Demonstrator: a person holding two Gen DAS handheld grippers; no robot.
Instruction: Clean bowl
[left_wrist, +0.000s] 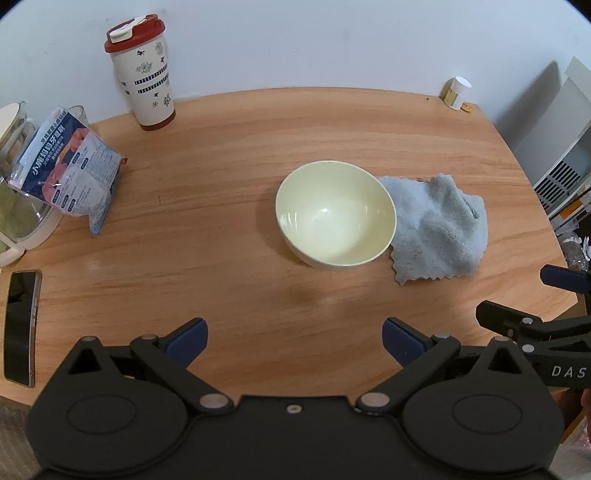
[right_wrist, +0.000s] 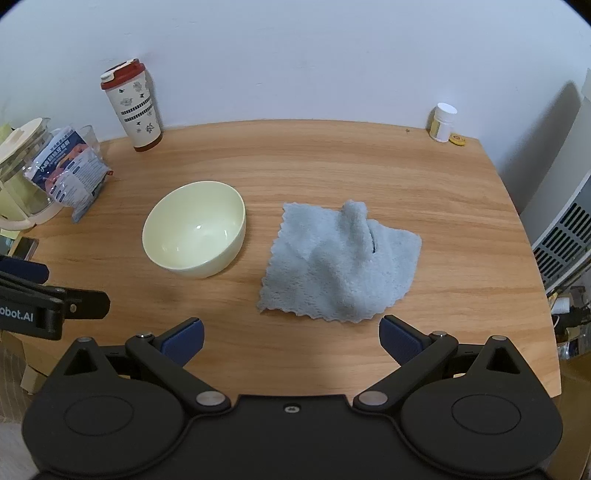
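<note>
Setup, both claws idle. Your left claw (left_wrist: 293, 341) is spread wide with nothing between its blue pads; your right claw (right_wrist: 291, 339) is the same, wide apart and empty. Both hover over the near edge of the desk (left_wrist: 221, 166).

Bowl (left_wrist: 335, 214): pale yellow, upright, rim up, inside looks bare and glossy with a small highlight near the bottom. It sits about mid-desk. Taking the bowl as landmark: the cloth (right_wrist: 341, 260) lies just to its right, flat with one raised fold; in the left wrist view its edge seems to meet the bowl's side, in the right wrist view a strip of bare wood shows between them, so contact is uncertain. The tumbler (left_wrist: 142, 72) with the red lid stands well behind and left of the bowl by the wall; the small white bottle (left_wrist: 458, 92) is far behind and right.

Handling, judged only:
- Bowl is likely rigid, smooth and slippery, probably light; it may skate when wiped. Pinch the rim wall at the near or left side to steady it.
- Cloth is soft, fluffy, limp; it will bunch. The raised fold is the easiest place to pinch.

Relative position: the bowl lies ahead of your left claw, slightly right of its centre line. The cloth lies directly ahead of your right claw, its near scalloped edge close to the pads.
</note>
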